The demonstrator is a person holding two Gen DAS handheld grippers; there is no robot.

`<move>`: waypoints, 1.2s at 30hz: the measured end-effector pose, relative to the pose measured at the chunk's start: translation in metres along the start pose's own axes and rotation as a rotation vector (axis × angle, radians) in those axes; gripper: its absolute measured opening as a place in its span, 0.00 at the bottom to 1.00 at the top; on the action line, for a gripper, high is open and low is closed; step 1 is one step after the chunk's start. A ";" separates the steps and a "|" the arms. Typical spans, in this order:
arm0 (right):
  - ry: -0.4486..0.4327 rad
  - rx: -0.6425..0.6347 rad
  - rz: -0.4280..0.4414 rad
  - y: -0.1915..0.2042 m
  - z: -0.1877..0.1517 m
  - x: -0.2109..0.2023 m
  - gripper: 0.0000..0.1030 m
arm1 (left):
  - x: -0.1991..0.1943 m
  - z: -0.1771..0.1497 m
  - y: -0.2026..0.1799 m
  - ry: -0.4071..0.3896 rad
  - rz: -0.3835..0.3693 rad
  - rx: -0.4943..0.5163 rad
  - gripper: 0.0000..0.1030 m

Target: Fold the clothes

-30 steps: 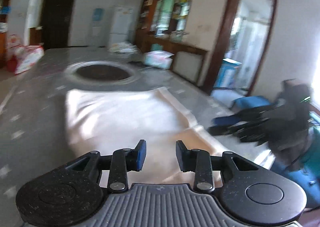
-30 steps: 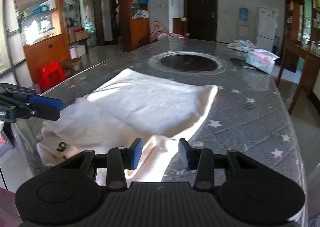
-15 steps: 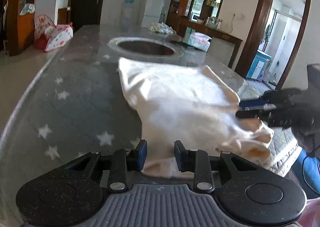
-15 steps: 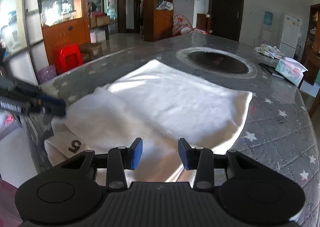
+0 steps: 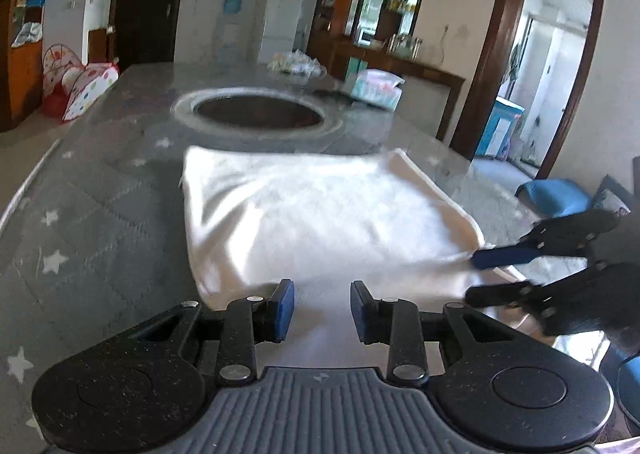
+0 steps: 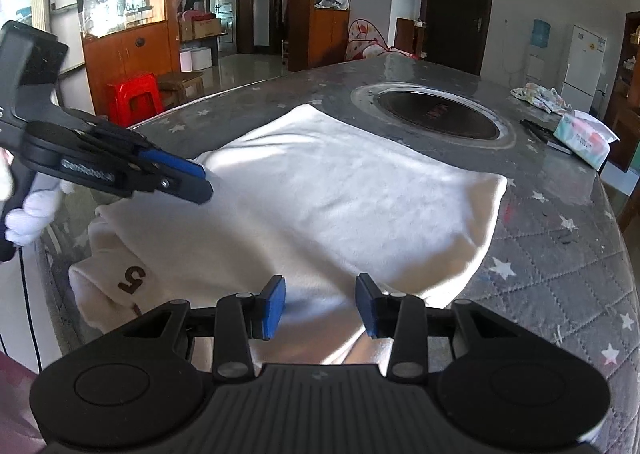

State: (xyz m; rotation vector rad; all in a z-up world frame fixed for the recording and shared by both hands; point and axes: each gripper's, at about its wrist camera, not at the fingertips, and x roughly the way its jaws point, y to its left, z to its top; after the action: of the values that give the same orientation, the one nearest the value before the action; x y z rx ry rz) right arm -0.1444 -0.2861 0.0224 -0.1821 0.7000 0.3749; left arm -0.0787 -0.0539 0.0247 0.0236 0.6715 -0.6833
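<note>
A white garment [image 5: 320, 213] lies partly folded on the grey star-patterned table [image 5: 100, 213]; it also shows in the right wrist view [image 6: 340, 189], with a brown "5" [image 6: 134, 278] on a sleeve at the near left edge. My left gripper [image 5: 322, 312] is open and empty, just above the garment's near edge. My right gripper [image 6: 320, 306] is open and empty over the garment's near hem. Each gripper shows in the other's view: the right gripper [image 5: 476, 274] at the garment's right corner, the left gripper [image 6: 200, 183] over its left side.
A round dark recess [image 6: 438, 115] sits in the table beyond the garment. A tissue pack [image 6: 584, 135] and a crumpled cloth [image 6: 540, 93] lie at the far right. The table edge [image 6: 616, 213] runs close on the right. A red stool [image 6: 134, 97] stands on the floor at left.
Both grippers have moved in over the garment's near end, the left one swinging to face along the table. Both stay open and empty. The garment has not visibly moved.
</note>
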 end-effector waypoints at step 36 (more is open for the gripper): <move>-0.021 -0.125 -0.057 0.020 -0.027 -0.032 0.26 | -0.071 -0.059 -0.052 -0.002 0.017 0.410 0.47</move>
State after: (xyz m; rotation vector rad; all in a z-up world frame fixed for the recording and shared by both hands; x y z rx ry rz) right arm -0.1902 -0.2844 0.0224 -0.3154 0.6494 0.3660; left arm -0.1839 -0.0397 0.0294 0.4064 0.5194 -0.7955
